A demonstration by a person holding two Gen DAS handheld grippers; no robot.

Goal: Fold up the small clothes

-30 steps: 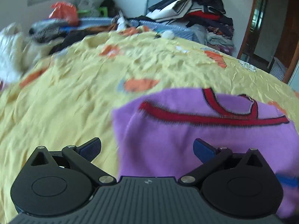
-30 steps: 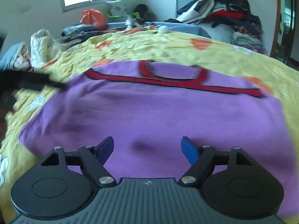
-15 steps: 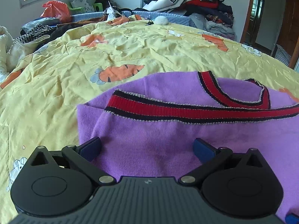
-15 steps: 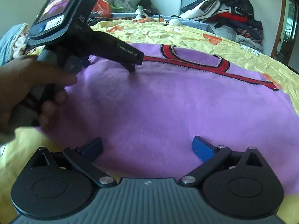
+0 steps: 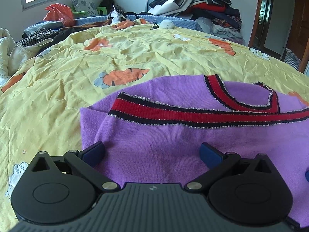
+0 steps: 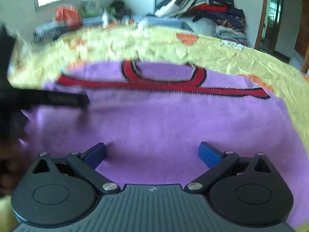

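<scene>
A purple knit vest (image 5: 173, 141) with red and black trim (image 5: 193, 114) lies flat on the yellow carrot-print bedsheet (image 5: 77, 73). My left gripper (image 5: 151, 152) is open and empty, low over the vest's left edge. My right gripper (image 6: 152, 152) is open and empty over the vest's lower middle (image 6: 164, 119). The right wrist view is blurred; the other gripper's dark body (image 6: 48, 99) shows at its left, over the vest's left part.
A tall heap of clothes (image 5: 202, 5) stands at the far right of the bed. More clothes and an orange bag (image 5: 58, 13) lie at the far left under the window. A wooden door (image 5: 297, 19) is at the right.
My left gripper has settled low at the vest's left edge. My right gripper has swung so the vest's neckline is centred, and the other gripper sits further left in its view.
</scene>
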